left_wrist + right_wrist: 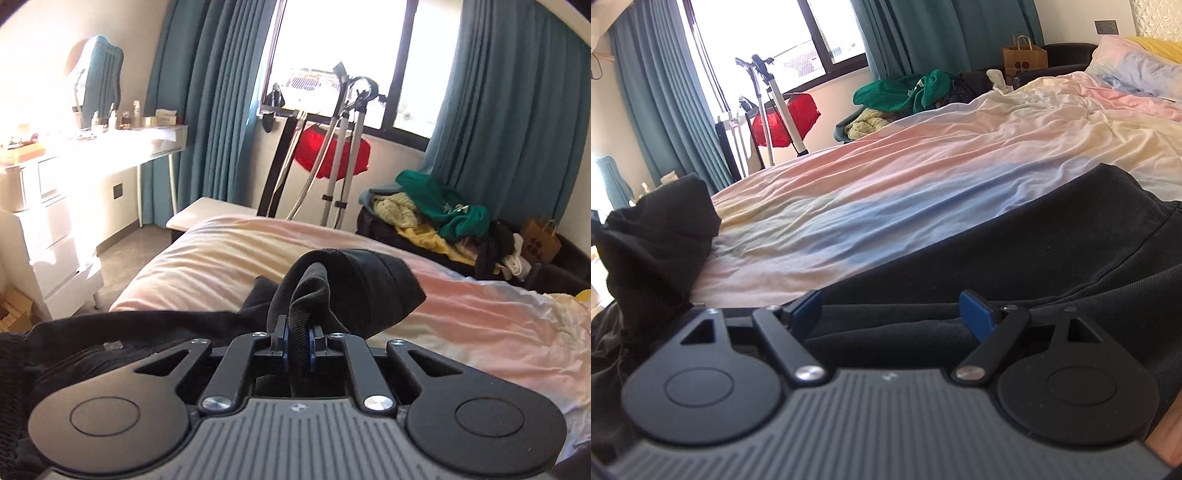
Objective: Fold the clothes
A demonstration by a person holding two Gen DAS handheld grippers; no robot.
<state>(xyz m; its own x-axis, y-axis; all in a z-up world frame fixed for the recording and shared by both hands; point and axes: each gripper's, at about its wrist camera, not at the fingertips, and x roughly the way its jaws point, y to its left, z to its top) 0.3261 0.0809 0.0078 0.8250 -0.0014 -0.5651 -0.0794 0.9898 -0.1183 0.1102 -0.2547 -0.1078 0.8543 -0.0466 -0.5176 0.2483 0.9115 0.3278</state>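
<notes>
Our left gripper [298, 341] is clenched on a bunched fold of the black garment [354, 284], ribbed dark fabric pinched between the blue pads [285, 343] and standing up above them. The rest of that garment trails down left and under the gripper onto the bed [229, 258]; a zipper shows at the lower left of the left wrist view.

Our right gripper [891, 312] is released, jaws spread wide, blue pads [975, 314] well apart with nothing between them. It sits low over the black garment [1052, 251], which lies spread flat on the bed [886, 177] in front of and under it. A seam runs across the cloth on the right. At the left of the right wrist view a lifted lump of the same black cloth stands up off the duvet.

The duvet is rumpled, pastel pink, yellow and blue. Beyond the bed: a clothes pile [436, 214] with a green top [905, 90] on a dark seat, a paper bag [541, 240], a red cloth [332, 155] hanging on a rack by the window, teal curtains [207, 92], a white dresser [74, 177] with a mirror and bottles. A pillow [1137, 70] lies at the far right of the bed.
</notes>
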